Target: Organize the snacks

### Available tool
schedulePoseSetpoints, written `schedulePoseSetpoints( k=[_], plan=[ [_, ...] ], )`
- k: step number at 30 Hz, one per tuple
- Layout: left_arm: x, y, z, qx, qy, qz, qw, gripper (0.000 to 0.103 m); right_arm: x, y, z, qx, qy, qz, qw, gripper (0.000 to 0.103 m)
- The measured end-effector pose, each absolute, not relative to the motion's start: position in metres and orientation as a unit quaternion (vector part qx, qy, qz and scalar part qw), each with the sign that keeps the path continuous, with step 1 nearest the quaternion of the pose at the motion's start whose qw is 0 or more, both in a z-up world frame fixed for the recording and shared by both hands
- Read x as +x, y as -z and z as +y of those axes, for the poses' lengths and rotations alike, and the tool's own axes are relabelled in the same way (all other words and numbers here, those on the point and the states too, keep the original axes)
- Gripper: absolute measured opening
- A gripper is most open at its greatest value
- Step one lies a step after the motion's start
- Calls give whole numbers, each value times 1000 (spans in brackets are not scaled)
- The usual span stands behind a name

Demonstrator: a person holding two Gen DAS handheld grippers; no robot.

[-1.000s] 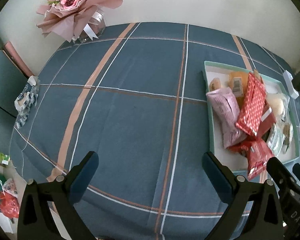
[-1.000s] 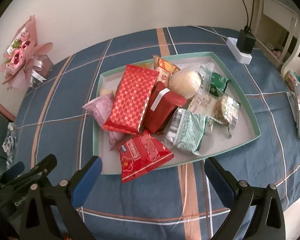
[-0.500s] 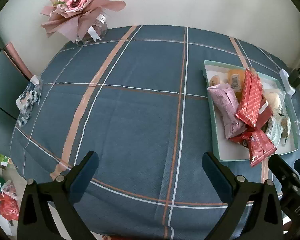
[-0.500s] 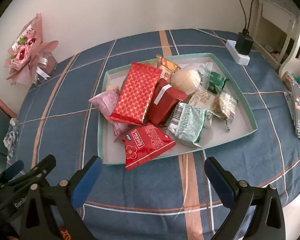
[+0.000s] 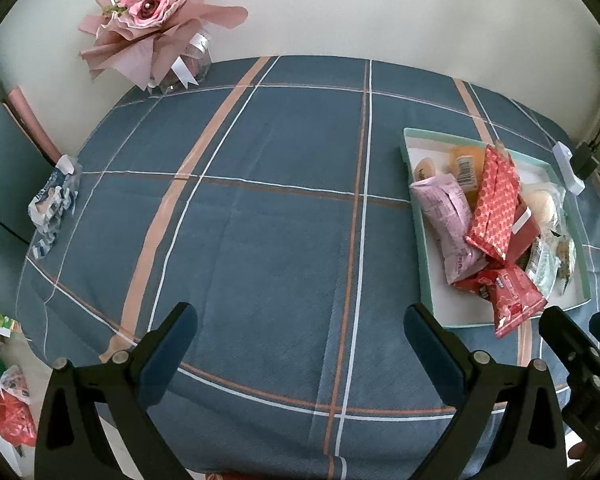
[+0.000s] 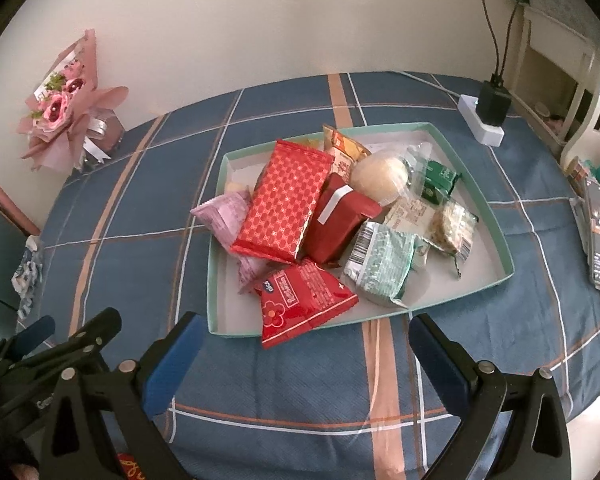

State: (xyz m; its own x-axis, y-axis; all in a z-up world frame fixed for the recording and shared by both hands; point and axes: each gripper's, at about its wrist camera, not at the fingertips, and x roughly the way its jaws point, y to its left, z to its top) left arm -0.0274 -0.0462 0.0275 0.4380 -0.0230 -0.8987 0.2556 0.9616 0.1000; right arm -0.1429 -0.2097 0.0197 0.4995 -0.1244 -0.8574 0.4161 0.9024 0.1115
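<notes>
Right wrist view: the right claw (image 6: 300, 344) hangs spread and empty over the counter (image 6: 300, 392), the snacks heaped in the tray (image 6: 496, 236) just ahead of it, a red packet (image 6: 304, 304) overhanging the near rim. Heaped fits both sorted-in and awaiting sorting; any pick should take the topmost pack by its edges

Left wrist view: the left claw (image 5: 300, 332) is spread, empty, tray ahead to its right
</notes>
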Motion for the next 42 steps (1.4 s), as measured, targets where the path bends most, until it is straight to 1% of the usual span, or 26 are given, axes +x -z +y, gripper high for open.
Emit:
schedulePoseSetpoints(
  k=[42],
  plan=[
    [-26,-30,-44,118,73,515,846,103,-142,-22,-209,146,148,471,857,103]
  ],
)
